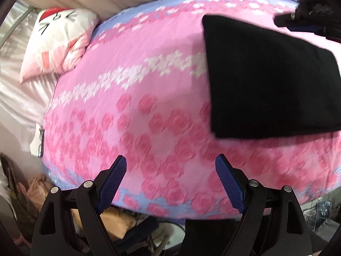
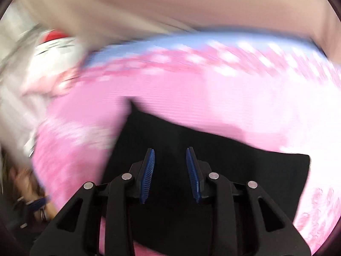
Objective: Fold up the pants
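Well, the black pants (image 1: pixel 266 79) look soft and floppy; grab a corner, as left gripper (image 1: pixel 170 170) and right gripper (image 2: pixel 169 162) gape empty

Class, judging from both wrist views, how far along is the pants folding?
Done: the black pants lie as a compact flat rectangle on the pink floral bedspread. In hand: nothing; the left gripper and right gripper are both open and empty. Left: little visible, perhaps only pulling away; the right view is blurred.
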### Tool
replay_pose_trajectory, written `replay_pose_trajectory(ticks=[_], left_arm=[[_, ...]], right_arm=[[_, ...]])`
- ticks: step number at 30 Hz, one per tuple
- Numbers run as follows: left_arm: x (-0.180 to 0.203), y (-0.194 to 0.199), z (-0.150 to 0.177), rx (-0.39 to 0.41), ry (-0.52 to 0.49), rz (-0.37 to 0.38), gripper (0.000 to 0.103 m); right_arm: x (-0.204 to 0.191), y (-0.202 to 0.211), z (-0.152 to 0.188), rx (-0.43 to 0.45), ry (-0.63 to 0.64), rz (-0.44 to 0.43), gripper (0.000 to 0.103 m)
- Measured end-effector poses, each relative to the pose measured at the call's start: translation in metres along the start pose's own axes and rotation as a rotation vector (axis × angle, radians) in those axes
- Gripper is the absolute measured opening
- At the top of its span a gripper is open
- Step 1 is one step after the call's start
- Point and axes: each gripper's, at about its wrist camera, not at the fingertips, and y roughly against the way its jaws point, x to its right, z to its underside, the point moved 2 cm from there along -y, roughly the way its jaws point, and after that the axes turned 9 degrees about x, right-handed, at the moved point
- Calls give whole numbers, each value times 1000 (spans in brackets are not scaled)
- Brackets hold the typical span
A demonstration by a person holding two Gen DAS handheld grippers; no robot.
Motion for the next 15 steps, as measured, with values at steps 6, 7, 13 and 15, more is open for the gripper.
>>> replay_pose_trajectory(ticks=[6,7,13,15], left_arm=[[29,10,-38,66,-50,36,83],[35,11,-44,74,-57,46,83],[73,9,-59,61,-119,113,85],[84,10,-63,73,-141,114,85]], right_arm=[[40,55,1,131,-152,-155,23],[47,52,10,106,-115,-126,28],[105,65,25,148,-359,-108,6],[94,71,30,138,-241,-95,9]])
